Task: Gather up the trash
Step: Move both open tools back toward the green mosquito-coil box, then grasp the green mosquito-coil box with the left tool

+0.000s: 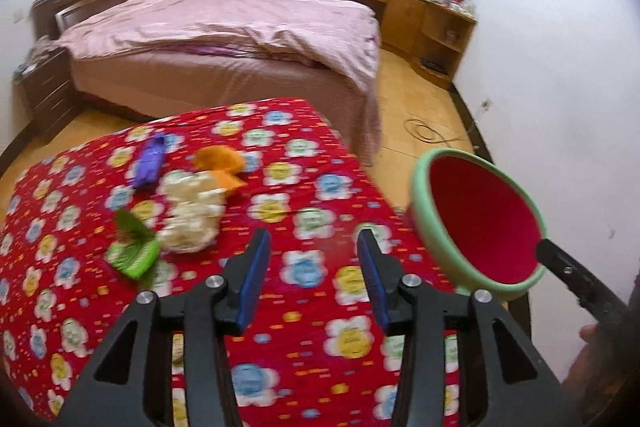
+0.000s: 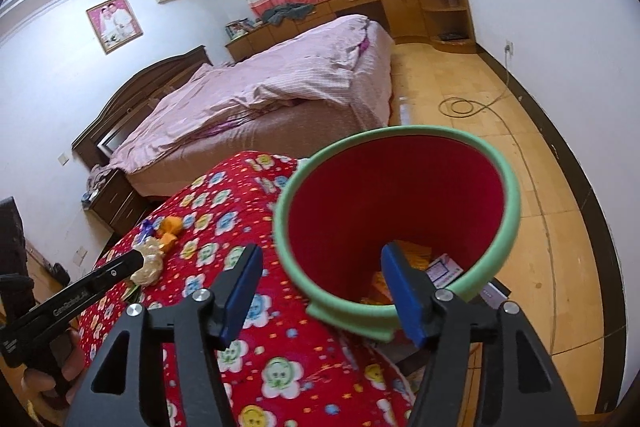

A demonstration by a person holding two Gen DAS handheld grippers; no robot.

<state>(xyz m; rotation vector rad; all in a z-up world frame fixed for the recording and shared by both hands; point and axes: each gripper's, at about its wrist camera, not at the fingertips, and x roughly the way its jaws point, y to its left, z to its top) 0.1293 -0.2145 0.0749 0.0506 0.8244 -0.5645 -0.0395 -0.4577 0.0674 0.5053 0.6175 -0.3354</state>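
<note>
Trash lies ahead and to the left of the left gripper [image 1: 311, 247] on a red flowered cloth [image 1: 304, 155]: a green wrapper [image 1: 134, 255] nearest, a crumpled white wad [image 1: 188, 215] just beside it, a purple wrapper [image 1: 150, 163] and an orange piece [image 1: 220, 163] farther out. That gripper's jaws stand apart with nothing between them. To its right, a green-rimmed red bin [image 1: 476, 223] tilts at the cloth's edge. The right gripper [image 2: 320, 275] is parted too; the bin's [image 2: 400, 199] near rim sits between its blue pads, neither plainly pressing it. Papers [image 2: 440, 269] lie inside the bin.
</note>
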